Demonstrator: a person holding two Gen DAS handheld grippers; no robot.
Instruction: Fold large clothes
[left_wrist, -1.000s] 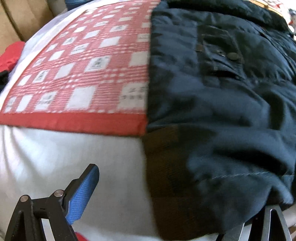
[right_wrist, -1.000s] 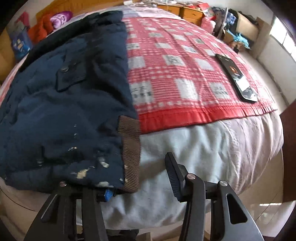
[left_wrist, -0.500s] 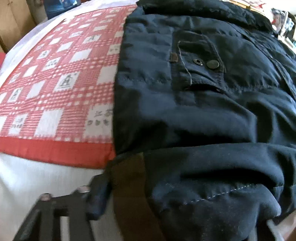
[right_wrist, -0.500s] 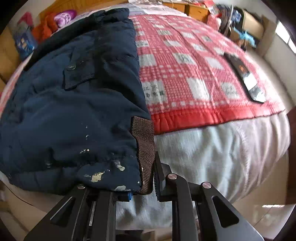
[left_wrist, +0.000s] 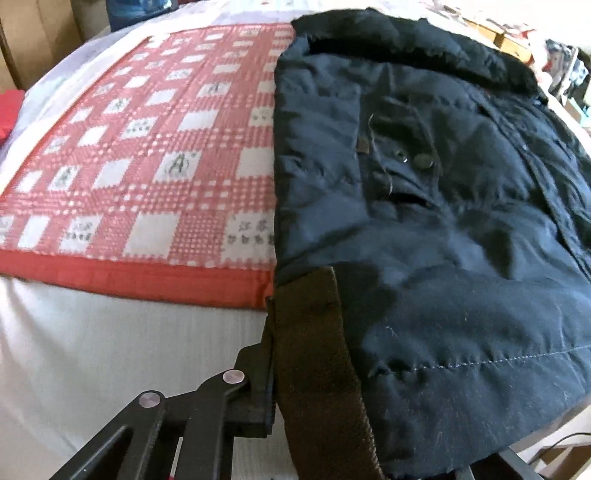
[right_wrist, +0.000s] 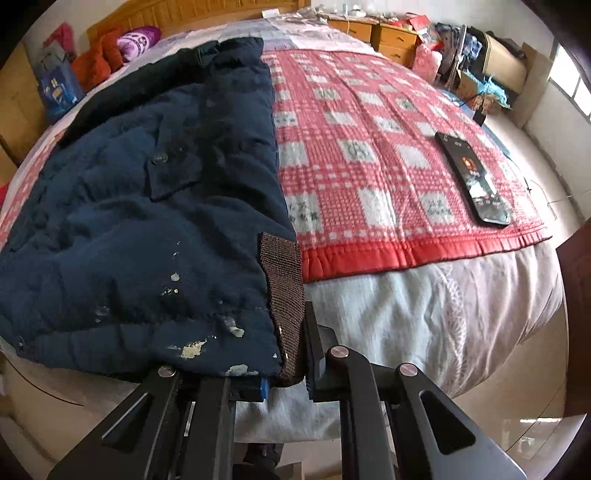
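Jacket (right_wrist: 140, 236), padded navy, ribbed brown hem.

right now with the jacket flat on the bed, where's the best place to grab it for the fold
Grip the jacket at its bottom hem corners, on the brown ribbed bands, coming from the foot of the bed. The hem hangs over that edge, so fingers can slip beneath. The left claw and the right claw are each shut on such a band.
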